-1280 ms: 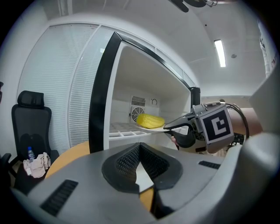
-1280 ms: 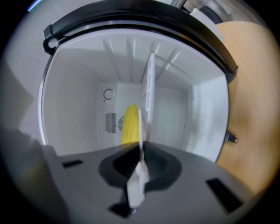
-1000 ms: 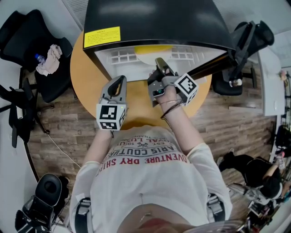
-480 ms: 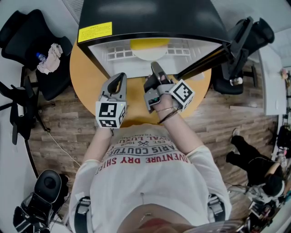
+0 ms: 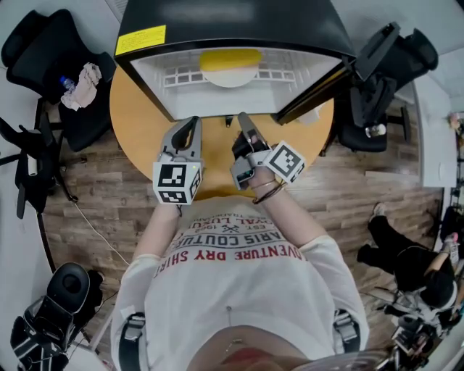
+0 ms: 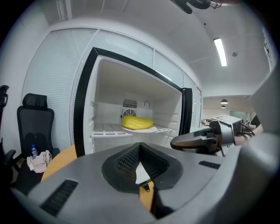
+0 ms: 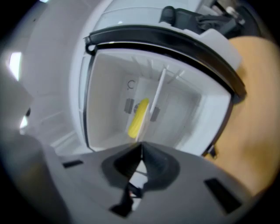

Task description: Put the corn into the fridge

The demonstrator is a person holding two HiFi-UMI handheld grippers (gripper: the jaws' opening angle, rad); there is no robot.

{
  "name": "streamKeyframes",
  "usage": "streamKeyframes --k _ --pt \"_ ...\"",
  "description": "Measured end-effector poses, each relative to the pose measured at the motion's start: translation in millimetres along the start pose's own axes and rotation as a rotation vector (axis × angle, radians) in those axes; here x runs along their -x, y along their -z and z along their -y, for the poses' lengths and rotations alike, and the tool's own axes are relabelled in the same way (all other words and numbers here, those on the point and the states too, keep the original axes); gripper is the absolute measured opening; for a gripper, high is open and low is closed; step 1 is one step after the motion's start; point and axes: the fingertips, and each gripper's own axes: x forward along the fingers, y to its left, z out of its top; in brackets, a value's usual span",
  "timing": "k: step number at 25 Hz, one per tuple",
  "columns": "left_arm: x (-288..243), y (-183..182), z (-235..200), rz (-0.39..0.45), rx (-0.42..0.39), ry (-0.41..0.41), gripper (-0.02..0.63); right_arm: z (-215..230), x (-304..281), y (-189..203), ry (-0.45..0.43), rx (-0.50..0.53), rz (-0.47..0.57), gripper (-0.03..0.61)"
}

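A: Where is the corn lying?

B: The corn [image 5: 230,58] is lying inside the fridge [image 5: 217,22]. It is resting on a white plate [image 5: 230,80], and the plate is sitting on the white wire shelf [image 5: 181,76].

A: Is the fridge standing open?

B: Yes. Its door [image 5: 319,87] is hanging open on the right side. The fridge is sitting on a round wooden table [image 5: 134,123].

A: What are the 2 grippers doing?

B: Both are hovering over the table, just in front of the open fridge, and both are pointing at it. The left gripper [image 5: 193,123] is pressing its jaws together at the tips and is holding nothing. The right gripper [image 5: 243,118] is hanging just beside it and is tipping sideways. Its jaws are touching too, and nothing is sitting between them.

A: Is either one touching the corn?

B: No. The corn is lying well apart from both of them, deep on the shelf.
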Motion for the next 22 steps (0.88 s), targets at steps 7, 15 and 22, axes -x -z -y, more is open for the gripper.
streamKeyframes --k 7,15,22 --pt "3 10 18 -0.015 0.007 -0.019 0.026 21 26 -19 0.082 0.418 -0.032 0.03" --pt "-1 19 32 -0.028 -0.021 -0.03 0.026 1 33 -18 0.053 1.084 -0.074 0.029" --pt "-3 24 34 -0.024 -0.04 -0.033 0.026 -18 29 -13 -0.006 1.293 -0.078 0.029"
